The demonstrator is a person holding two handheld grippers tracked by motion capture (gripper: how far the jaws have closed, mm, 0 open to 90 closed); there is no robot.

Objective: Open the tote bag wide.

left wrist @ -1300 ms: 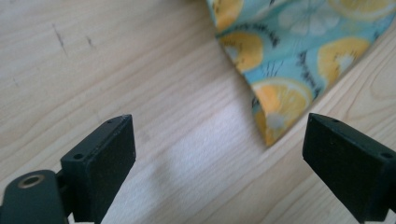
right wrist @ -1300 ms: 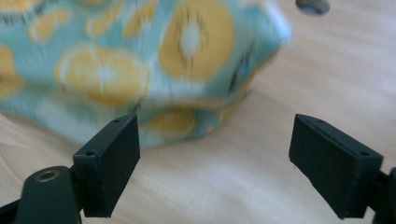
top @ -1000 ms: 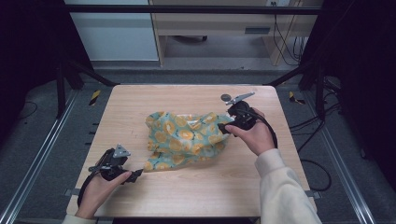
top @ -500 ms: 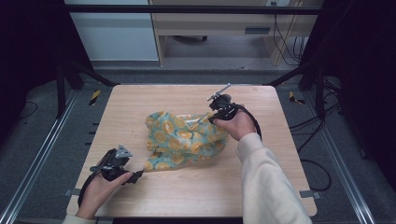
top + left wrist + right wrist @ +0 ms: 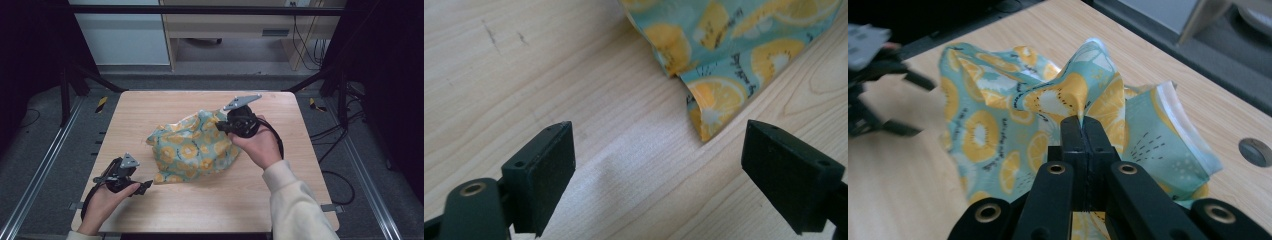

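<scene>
A soft cloth lies near the middle of the wooden desk. It is light blue-green with yellow lemon slices printed all over it. It is crumpled, not flat.

The right tongs sit at about 2 o'clock from the middle of the cloth, at its far right edge. The person's right hand holds them, with a pale sleeve coming in from 5 o'clock. These tongs have just been closing, and a fold of the cloth is between them. In the right gripper view the two black jaws are pressed tight together on a pinch of the cloth. The cloth stands up in a peak right at the jaw tips and hangs down on both sides. A white inner side shows along one edge of the cloth at 3 o'clock in that view. A small round hole in the desk shows near the right edge there too.

The left tongs are at about 7 o'clock from the cloth, low over the desk, held by the left hand. In the left gripper view the jaws stand wide apart with only bare wood between them. A corner of the cloth lies just ahead of them, toward 1 o'clock, and does not touch either jaw.
</scene>
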